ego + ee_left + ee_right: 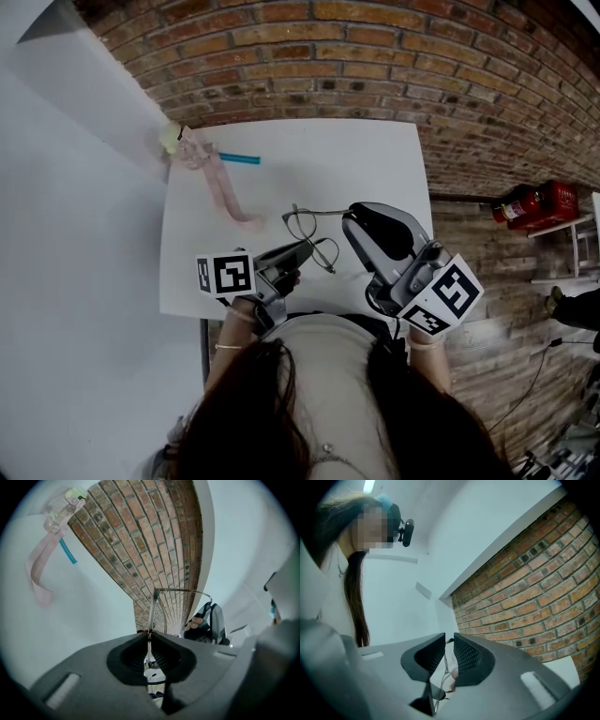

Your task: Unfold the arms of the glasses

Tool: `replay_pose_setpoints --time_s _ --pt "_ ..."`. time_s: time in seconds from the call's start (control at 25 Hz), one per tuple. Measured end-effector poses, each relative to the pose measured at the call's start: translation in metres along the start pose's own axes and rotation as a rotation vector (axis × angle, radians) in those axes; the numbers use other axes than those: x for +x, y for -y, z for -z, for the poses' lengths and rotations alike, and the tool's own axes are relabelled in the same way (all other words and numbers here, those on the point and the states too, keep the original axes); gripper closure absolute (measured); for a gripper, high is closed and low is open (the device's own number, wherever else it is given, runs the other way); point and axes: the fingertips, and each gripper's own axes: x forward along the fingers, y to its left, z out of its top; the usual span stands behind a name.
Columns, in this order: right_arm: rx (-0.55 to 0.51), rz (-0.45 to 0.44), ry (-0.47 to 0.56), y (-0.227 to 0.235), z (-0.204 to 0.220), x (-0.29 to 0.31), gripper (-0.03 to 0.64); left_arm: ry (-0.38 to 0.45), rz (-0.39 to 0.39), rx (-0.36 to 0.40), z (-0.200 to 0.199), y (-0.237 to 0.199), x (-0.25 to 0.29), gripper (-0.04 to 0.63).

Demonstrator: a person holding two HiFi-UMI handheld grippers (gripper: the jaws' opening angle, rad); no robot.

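A pair of thin wire-framed glasses (307, 232) is held just above the white table (375, 159), near its front edge. My left gripper (302, 251) is shut on the frame from the left. In the left gripper view the wire (153, 611) rises out of the closed jaws and bends right toward the right gripper (210, 622). My right gripper (349, 218) is shut on one arm of the glasses from the right. The thin arm (443, 660) runs between its ribbed pads (465, 656). How far the arms are folded is hard to tell.
At the table's far left corner lie a pink strap (225, 192) with a clear, yellow-capped piece (174, 139) and a teal stick (238, 158). Brick paving surrounds the table. A red fire extinguisher (536, 202) lies off to the right.
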Motion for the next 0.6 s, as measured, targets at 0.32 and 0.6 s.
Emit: replay_pose_setpoints --time_s 0.32,0.6 --pt "0.005 0.011 0.0 0.0014 0.002 -0.0035 0.568 0.016 0.001 -0.002 -0.0011 -0.0001 -0.0026 0.574" --pt "0.012 0.008 -0.016 -0.0003 0.009 -0.0032 0.568 0.031 0.002 -0.007 -0.0036 0.0 -0.0048 0.574"
